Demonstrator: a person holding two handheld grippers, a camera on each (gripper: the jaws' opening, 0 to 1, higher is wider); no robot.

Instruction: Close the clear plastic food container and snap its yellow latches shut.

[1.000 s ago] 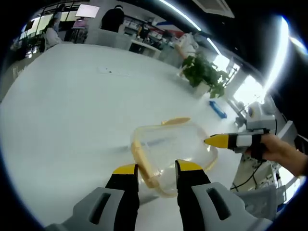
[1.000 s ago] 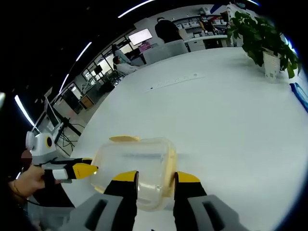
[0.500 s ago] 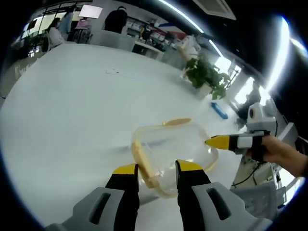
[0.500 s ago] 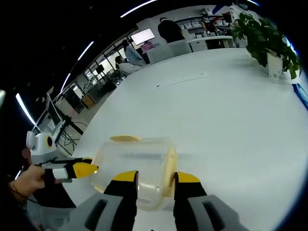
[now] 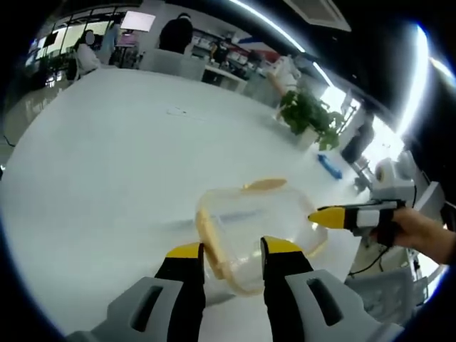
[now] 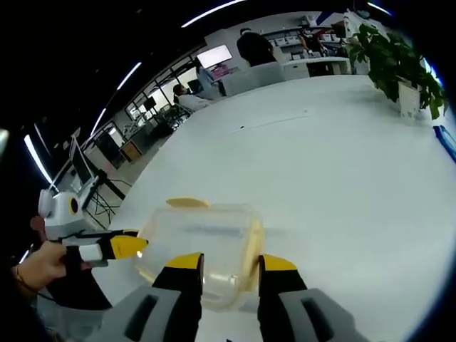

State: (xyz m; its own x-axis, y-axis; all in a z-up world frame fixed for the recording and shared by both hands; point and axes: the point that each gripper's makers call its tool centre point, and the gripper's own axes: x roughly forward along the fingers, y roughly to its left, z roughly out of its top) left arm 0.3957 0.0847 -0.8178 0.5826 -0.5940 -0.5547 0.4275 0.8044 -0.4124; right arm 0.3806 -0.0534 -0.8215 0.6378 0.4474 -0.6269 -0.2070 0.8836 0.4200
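The clear plastic food container point(image 5: 256, 231) sits on a big white table point(image 5: 107, 164), near the edge closest to the person, and its lid is on top. The same box point(image 6: 199, 246) shows in the right gripper view too. The table is the biggest thing here, wide and round at its edge. Far back there is a green plant point(image 5: 308, 114) in a pot. Next down in size is the box, see-through with yellow latches. One yellow latch point(image 5: 263, 184) on the far side sticks out flat. Another yellow latch point(image 5: 209, 239) runs down the side by the left gripper point(image 5: 228, 251). That gripper's two yellow-tipped jaws stand a little apart, just in front of the box, and hold nothing. The right gripper point(image 6: 229, 262) looks the same from its side: jaws a little apart, right by the box, with nothing between them. In the left gripper view its yellow tip pokes in from the right, touching or almost touching the box edge. A hand point(image 5: 420, 231) holds it.
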